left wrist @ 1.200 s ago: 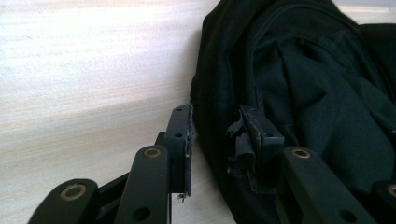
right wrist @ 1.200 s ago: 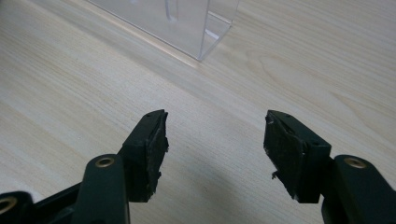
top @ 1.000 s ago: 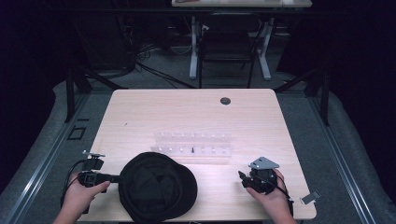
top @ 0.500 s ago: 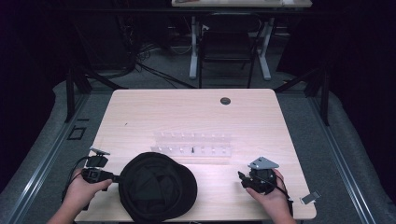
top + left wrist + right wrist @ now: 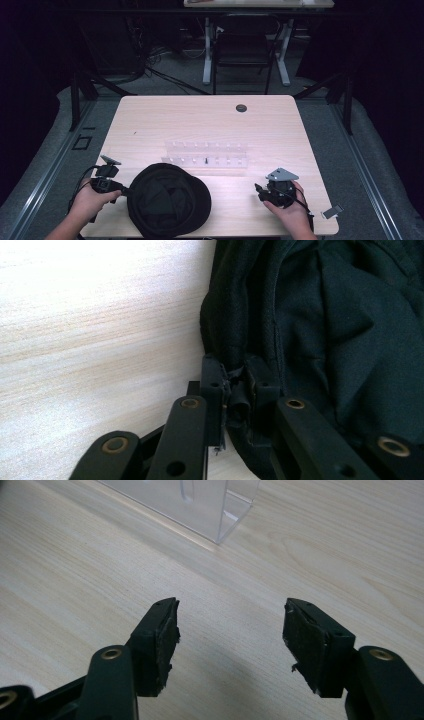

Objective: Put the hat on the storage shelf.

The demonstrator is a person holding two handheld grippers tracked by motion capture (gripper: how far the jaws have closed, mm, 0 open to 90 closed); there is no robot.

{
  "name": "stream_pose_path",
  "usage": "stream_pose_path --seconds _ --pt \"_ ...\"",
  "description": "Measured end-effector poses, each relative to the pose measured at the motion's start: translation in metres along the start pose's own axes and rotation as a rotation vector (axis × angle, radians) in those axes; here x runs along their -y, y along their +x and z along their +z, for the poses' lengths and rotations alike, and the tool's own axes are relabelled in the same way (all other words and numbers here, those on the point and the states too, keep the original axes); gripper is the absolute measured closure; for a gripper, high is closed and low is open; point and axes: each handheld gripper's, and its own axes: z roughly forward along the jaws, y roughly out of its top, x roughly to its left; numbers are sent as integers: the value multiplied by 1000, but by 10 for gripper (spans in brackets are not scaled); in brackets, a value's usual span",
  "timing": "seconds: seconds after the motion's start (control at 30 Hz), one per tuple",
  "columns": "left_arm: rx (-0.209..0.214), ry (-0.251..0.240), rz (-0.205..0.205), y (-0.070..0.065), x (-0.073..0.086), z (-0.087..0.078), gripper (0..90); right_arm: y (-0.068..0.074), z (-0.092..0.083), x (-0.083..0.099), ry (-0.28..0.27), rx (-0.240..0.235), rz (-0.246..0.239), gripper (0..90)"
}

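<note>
The left gripper (image 5: pixel 234 390) fingers have just been closing and pinch the black hat's (image 5: pixel 167 205) rim near the table's (image 5: pixel 200 120) front-left edge. The right gripper (image 5: pixel 227 640) fingers stand wide open and empty.

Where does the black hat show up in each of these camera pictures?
High view: black hat lies bottom centre, beside the left gripper.
Left gripper view: it covers the right side, its edge pinched between the closing jaws.
Right gripper view: not in it.
Shared landmark: the pale wooden table.
</note>
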Motion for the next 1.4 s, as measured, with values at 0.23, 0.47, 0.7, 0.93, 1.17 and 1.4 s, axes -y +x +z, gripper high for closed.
stream_pose_path --seconds 0.23,0.47,0.7,0.93,1.17,1.4 --pt "8 30 -8 -1 -3 -1 856 -1 0 0 2 2 0 385" --pt "21 49 -29 -3 -5 -6 872 -2 0 1 -7 1 10 384" --pt "52 47 -44 -6 -6 -16 872 -4 0 1 -5 -5 17 384" --pt "110 40 -68 -8 -9 -30 875 -5 1 2 -1 -7 28 381" --pt "188 13 -84 -11 -12 -46 875 -6 1 2 1 -4 34 379" --pt "250 -16 -90 -18 -14 -61 876 -6 2 2 4 -3 34 379"
